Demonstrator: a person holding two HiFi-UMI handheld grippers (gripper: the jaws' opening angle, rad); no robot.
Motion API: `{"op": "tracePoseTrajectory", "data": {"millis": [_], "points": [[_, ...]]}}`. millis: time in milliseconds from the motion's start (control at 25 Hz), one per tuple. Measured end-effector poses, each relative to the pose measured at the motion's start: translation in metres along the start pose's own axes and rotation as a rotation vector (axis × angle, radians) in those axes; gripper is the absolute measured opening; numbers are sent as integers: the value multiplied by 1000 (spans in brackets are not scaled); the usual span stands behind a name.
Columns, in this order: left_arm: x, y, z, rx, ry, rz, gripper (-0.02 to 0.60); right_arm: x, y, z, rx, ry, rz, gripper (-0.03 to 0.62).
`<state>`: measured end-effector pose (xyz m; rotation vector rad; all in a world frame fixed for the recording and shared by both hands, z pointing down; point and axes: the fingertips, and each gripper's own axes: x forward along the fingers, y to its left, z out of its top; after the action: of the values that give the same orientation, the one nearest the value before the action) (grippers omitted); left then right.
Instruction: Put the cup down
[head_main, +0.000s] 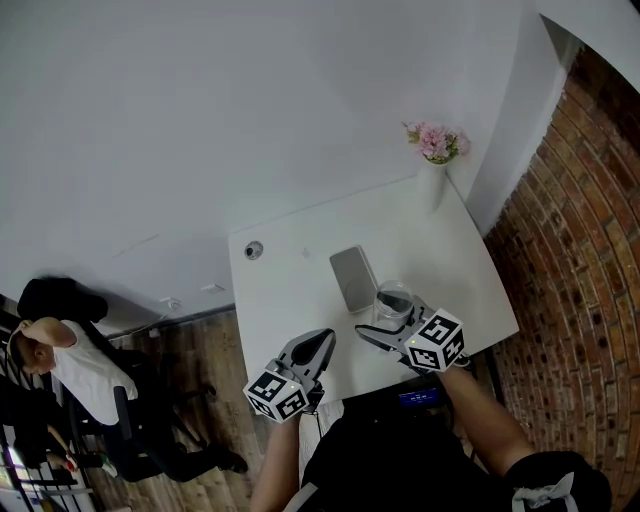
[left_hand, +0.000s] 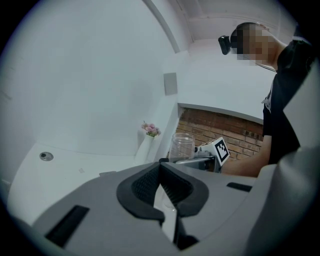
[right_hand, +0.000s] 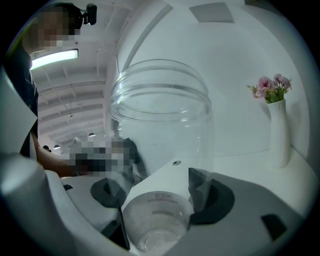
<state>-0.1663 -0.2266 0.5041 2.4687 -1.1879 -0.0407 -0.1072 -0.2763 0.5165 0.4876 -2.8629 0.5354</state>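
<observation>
A clear plastic cup (head_main: 393, 300) is upright near the front right of the white table (head_main: 290, 300). My right gripper (head_main: 390, 318) is shut on it, one black pad pressing on each side. In the right gripper view the cup (right_hand: 160, 145) fills the middle, its base low between the pads (right_hand: 214, 197). I cannot tell whether the base touches the table. My left gripper (head_main: 324, 340) hovers at the table's front edge, left of the cup, shut with nothing in it. From the left gripper view the cup (left_hand: 181, 146) shows beyond the closed fingertips (left_hand: 161, 167).
A flat grey slab like a phone (head_main: 353, 278) lies just behind the cup. A white vase of pink flowers (head_main: 432, 178) stands at the table's far right corner, and a small round fitting (head_main: 254, 250) at its far left. A brick wall (head_main: 590, 260) runs on the right; a person (head_main: 70, 360) sits at left.
</observation>
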Motion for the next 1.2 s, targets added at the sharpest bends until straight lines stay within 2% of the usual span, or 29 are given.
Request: {"op": "tracePoseTrajectory", "data": {"millis": [200, 360, 720, 1200], "points": [[-2, 1, -2, 5, 25, 1, 6, 9, -11, -5, 39, 13, 10, 359], [-1, 5, 0, 18, 33, 8, 6, 24, -23, -8, 34, 32, 18, 359], [3, 8, -15, -6, 72, 18, 6, 75, -62, -22, 32, 77, 34, 359], [12, 24, -17, -40, 76, 34, 6, 125, -106, -14, -44, 62, 2, 359]]}}
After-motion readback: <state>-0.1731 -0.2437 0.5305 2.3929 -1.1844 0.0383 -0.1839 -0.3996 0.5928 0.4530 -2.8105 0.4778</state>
